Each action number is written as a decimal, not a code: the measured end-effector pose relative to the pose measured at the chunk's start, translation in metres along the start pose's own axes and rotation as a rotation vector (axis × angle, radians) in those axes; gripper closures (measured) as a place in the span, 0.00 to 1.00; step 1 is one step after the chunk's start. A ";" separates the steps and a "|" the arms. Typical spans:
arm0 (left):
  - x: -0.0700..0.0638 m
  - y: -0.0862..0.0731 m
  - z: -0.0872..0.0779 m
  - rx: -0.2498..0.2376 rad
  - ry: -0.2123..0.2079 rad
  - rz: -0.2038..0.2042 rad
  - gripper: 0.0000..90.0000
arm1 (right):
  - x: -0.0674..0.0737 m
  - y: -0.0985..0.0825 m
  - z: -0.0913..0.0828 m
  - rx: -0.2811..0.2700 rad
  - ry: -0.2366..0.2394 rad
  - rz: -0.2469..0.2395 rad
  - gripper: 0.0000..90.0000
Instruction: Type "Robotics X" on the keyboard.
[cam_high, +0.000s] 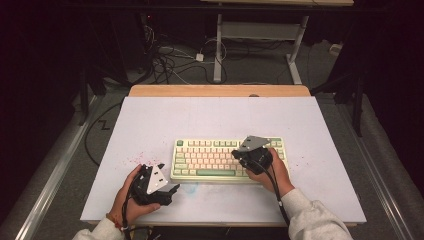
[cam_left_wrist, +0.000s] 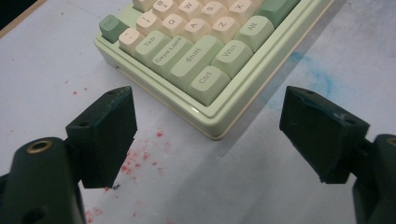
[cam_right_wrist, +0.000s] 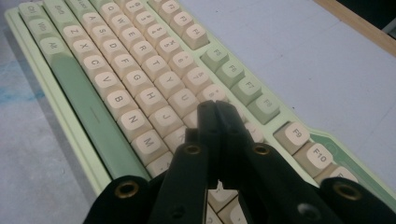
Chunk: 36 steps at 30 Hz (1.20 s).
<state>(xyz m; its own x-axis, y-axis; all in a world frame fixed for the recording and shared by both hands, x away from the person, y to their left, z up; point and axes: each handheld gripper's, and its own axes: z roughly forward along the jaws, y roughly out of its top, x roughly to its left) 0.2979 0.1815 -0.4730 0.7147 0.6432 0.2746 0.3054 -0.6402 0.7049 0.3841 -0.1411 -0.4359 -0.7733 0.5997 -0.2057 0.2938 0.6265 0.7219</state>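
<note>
The green-and-cream keyboard (cam_high: 227, 159) sits centre frame on the white tabletop (cam_high: 200, 115). The right gripper (cam_right_wrist: 215, 108) hangs over its right-hand keys, jaws pressed together and empty. Lower left, the left gripper (cam_left_wrist: 208, 135) gapes wide, empty, facing the keyboard's corner.

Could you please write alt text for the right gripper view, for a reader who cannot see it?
The right gripper, its two black jaws pressed together, hovers over or touches the cream keys of a pale green keyboard near the I and K area. The keyboard lies on a white table.
</note>
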 end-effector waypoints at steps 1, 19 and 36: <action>0.000 0.000 0.000 0.001 0.000 0.001 0.19 | -0.001 0.001 0.002 0.009 -0.003 -0.005 1.00; -0.001 0.000 0.003 0.019 -0.012 0.007 0.20 | -0.002 0.000 0.020 0.104 -0.005 -0.004 1.00; -0.002 0.000 0.005 0.029 -0.018 0.015 0.20 | -0.002 -0.003 -0.006 -0.039 -0.003 0.034 0.96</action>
<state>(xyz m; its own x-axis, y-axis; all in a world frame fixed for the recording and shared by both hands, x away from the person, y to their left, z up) 0.2992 0.1778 -0.4765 0.7304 0.6261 0.2729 0.3126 -0.6617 0.6814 0.3814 -0.1464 -0.4337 -0.7613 0.6220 -0.1828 0.2976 0.5858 0.7539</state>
